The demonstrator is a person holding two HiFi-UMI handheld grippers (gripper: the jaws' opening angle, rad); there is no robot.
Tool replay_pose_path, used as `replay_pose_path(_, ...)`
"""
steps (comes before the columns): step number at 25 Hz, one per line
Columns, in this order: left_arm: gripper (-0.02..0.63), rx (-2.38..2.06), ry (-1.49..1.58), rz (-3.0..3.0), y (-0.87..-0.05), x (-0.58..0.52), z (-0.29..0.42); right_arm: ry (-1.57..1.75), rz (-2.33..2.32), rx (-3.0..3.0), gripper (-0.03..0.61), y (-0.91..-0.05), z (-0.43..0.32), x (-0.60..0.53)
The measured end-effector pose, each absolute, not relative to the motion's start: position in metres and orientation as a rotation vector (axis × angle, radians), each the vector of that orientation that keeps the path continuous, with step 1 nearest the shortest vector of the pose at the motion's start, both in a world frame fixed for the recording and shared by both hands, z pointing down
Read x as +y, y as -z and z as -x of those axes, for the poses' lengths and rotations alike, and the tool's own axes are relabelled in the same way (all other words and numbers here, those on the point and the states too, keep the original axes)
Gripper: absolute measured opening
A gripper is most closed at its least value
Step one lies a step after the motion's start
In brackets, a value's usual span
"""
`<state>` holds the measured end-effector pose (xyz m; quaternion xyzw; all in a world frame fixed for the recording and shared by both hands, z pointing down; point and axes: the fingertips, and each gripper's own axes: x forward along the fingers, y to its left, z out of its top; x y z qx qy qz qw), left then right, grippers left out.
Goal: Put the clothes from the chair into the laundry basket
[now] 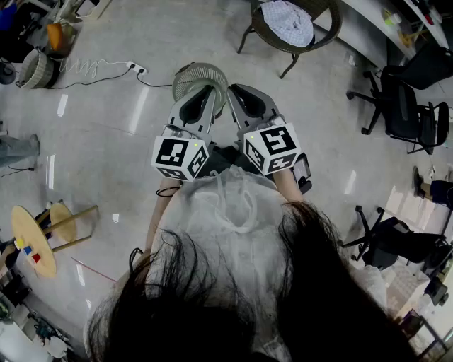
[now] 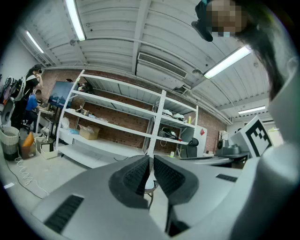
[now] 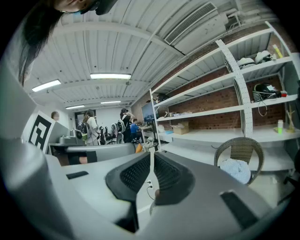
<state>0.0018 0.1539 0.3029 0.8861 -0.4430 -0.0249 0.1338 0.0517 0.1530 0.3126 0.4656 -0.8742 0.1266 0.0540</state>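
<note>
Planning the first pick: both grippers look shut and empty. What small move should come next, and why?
Probably carry the right gripper toward the chair and open it: the clothes lie on the seat ahead, and its jaws are together on nothing.

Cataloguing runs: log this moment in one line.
left gripper shut, empty | right gripper shut, empty | clothes on chair

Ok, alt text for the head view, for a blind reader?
From above, a person holds the left gripper and right gripper side by side, both shut and empty, above a round grey ribbed laundry basket. Beyond it, a dark wicker chair holds pale crumpled clothes.
</note>
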Motion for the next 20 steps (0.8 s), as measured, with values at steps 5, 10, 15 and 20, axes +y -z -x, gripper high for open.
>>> replay_pose_path(5,0.040,-1.275,0.079,-2.565,-0.305,0.161,0.005,-0.409,-1.418,-2.651,0.041,-0.316,-0.044,0.160)
replay_pose_path(10,0.040,-1.288,0.096,-2.554,-0.303,0.164,0.010,-0.444,-1.419,-2.649,0.041,-0.319,-0.042,0.163)
replay_pose_path(15,0.040,-1.302,0.117,-2.533,-0.304,0.165,0.019,-0.467,-1.409,-2.635,0.041,-0.324,-0.038,0.165)
replay_pose_path(20,0.040,-1.275,0.112,-2.533,-0.308,0.162,0.013,-0.492,-1.429,-2.616,0.041,-0.328,-0.047,0.163)
